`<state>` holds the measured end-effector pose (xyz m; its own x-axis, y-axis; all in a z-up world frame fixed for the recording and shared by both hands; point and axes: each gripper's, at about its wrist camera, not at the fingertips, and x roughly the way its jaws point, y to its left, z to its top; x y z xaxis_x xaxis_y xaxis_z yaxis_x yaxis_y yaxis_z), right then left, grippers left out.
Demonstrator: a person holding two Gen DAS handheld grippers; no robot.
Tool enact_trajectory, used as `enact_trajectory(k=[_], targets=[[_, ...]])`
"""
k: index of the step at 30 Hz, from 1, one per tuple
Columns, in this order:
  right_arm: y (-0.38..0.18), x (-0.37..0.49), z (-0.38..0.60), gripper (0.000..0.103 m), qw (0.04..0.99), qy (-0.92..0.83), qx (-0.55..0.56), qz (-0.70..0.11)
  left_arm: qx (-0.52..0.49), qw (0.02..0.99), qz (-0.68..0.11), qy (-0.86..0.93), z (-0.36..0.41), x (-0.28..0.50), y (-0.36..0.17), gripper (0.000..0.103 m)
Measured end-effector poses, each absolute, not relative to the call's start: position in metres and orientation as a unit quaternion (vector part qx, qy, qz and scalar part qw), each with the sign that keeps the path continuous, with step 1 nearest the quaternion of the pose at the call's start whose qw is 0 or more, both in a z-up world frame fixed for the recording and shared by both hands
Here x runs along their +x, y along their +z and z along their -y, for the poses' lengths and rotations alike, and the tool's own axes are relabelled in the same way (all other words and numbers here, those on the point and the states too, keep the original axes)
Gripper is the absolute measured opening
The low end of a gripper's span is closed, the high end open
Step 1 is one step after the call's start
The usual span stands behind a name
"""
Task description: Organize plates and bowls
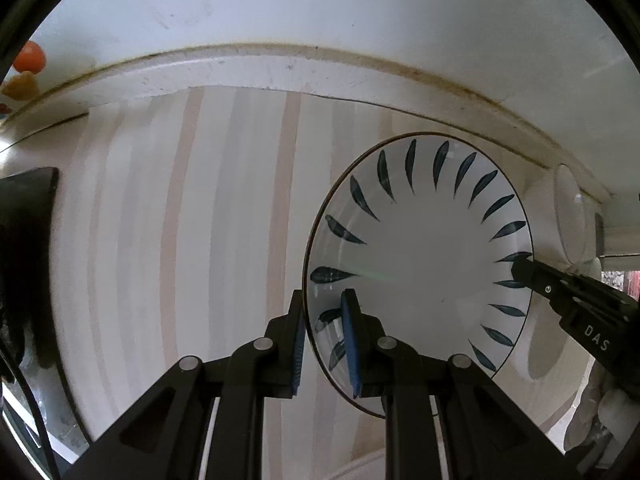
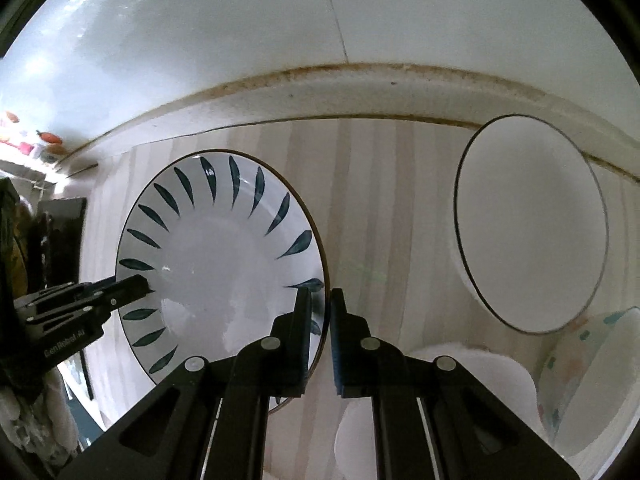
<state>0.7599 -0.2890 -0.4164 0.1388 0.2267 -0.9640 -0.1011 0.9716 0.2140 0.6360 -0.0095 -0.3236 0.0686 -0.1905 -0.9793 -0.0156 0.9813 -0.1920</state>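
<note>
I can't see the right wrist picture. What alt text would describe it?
The right claw pinches the rim of a leaf-patterned plate on a striped surface, while the left claw grips the opposite rim. To the right sit a white bowl and a speckled bowl.

White wall (image 1: 320, 8), striped tabletop (image 1: 200, 220).

we find the leaf-patterned plate (image 2: 224, 264) on the striped mat (image 2: 380, 208), which runs up to the ledge (image 2: 360, 92) at the far wall. right of the plate sits a bowl (image 2: 532, 224); nearer, at right, a speckled bowl (image 2: 588, 364) beside another white dish (image 2: 472, 372).
</note>
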Motion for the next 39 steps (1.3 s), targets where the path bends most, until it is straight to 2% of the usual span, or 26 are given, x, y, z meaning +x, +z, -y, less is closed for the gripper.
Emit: enact_trajectory(k=[9,18,28,39], targets=[[-0.373,0.716,0.300,0.010,0.764,0.133,0.057,-0.629,-0.058,0.751,-0.655,-0.057,0.003,0.579,-0.270,0.015],[-0.354,0.644,0.307,0.010,0.762,0.157,0.064,-0.625,-0.055,0.754,-0.653,-0.057,0.037,0.532,-0.267,0.015],[-0.369,0.564,0.311,0.010,0.746,0.175,0.065,-0.639,-0.058,0.738,-0.671,-0.054,0.043,0.473,-0.285,0.015],[-0.420,0.513,0.310,0.010,0.713,0.188,0.072,-0.672,-0.044,0.719,-0.692,-0.037,0.043,0.446,-0.318,0.015]])
